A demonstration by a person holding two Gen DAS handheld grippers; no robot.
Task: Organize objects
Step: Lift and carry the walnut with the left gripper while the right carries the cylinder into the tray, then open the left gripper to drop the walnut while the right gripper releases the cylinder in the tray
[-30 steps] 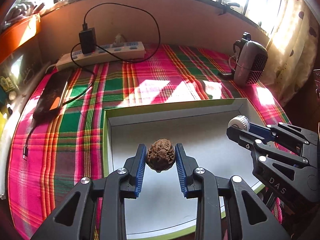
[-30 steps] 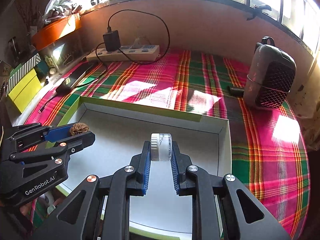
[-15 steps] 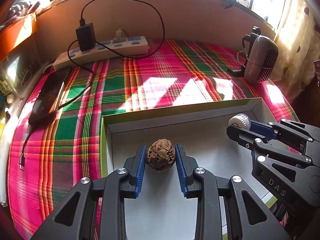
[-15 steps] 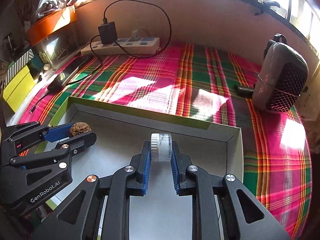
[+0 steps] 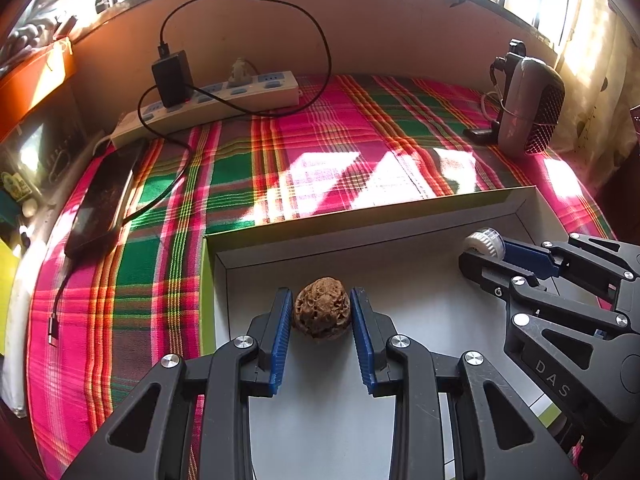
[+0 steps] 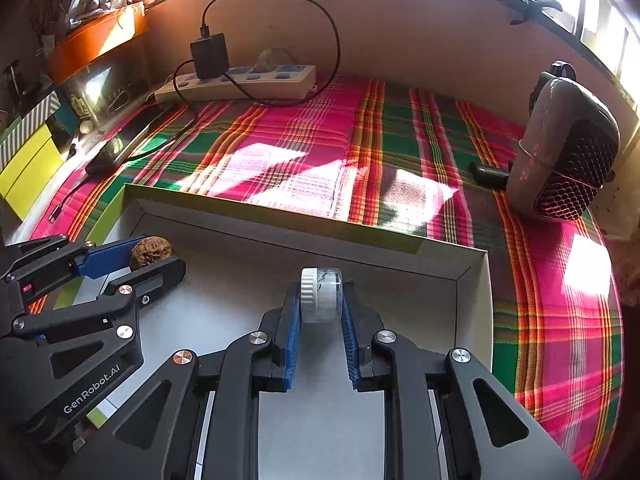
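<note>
1. Holding a walnut clenched in my left gripper, above the box floor near its far-left corner.
2. My right gripper grips a small white-capped jar, above the floor near the far-right corner.
3. Risk: the walnut is round and bumpy with only small contact on the pads, so a quick tilt could pop it out, and I guess it would roll.
4. Risk: the jar is pinched at the pad tips; it may twist or slip.
5. Room: far wall close ahead of both; open floor between grippers; plaid cloth bare beyond the far wall.
</note>
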